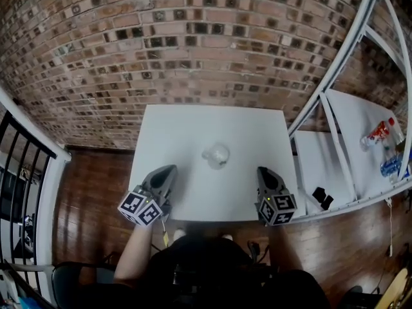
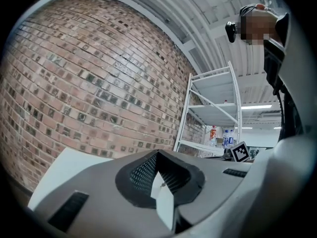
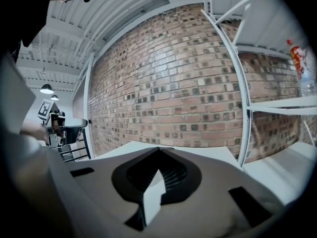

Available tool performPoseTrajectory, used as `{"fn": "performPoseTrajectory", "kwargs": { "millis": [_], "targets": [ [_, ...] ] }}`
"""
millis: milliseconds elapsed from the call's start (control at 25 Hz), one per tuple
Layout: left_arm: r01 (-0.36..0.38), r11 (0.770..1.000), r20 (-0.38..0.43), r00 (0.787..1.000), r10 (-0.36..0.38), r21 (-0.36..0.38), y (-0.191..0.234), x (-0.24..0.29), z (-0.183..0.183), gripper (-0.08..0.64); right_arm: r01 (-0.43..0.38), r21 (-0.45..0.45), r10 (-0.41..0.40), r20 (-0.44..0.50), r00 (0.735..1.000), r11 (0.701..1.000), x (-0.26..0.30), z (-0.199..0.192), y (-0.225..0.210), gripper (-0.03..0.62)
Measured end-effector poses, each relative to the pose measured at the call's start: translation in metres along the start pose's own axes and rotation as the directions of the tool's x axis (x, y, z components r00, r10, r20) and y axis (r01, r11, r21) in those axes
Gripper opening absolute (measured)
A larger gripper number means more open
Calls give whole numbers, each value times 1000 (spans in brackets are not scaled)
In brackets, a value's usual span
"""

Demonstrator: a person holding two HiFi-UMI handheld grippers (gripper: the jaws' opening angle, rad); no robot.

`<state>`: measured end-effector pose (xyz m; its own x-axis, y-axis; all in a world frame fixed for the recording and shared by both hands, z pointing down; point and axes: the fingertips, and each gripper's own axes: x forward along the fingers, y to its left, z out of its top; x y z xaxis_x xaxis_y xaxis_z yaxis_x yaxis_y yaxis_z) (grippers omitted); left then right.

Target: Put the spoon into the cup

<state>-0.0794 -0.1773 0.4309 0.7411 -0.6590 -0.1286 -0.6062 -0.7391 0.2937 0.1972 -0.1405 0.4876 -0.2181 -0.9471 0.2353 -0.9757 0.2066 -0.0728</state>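
A small clear cup (image 1: 216, 154) stands near the middle of the white table (image 1: 193, 124). Something pale shows in it, too small to tell as a spoon. My left gripper (image 1: 170, 170) hovers over the table's near left part, shut with nothing between its jaws. My right gripper (image 1: 262, 170) is over the near right part, also shut and empty. The cup lies between them, a little farther back. In the left gripper view the left gripper (image 2: 157, 153) points at the brick wall. The right gripper (image 3: 158, 150) points at it too in the right gripper view; neither view shows the cup.
A white shelf rack (image 1: 335, 69) stands at the right, with a red-labelled bottle (image 1: 378, 132), a blue-labelled bottle (image 1: 389, 166) and small black things (image 1: 322, 197) on it. A brick wall (image 1: 193, 44) rises behind the table. A black railing (image 1: 26, 153) runs at the left.
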Motion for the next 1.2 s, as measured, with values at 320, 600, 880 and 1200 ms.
{"fn": "performPoseTrajectory", "kwargs": {
  "millis": [320,600,880,1200],
  "targets": [
    [-15,1000,3,1000,15,-5,7,-2,-4,5,29,27,-30,6,1000,999,-6,-5,-9,2],
    [-28,999,0,1000,28,-20,11,-5,-7,5,21,21,-21,-5,1000,1000,0,-7,-6,2],
    [-34,999,-3,999,34,-18,14,-6,-7,5,7,18,-7,-12,1000,1000,6,-9,-2,2],
    [-36,999,-18,999,36,-21,14,-4,-10,5,-3,26,3,-6,1000,1000,8,-6,1,2]
  ]
}}
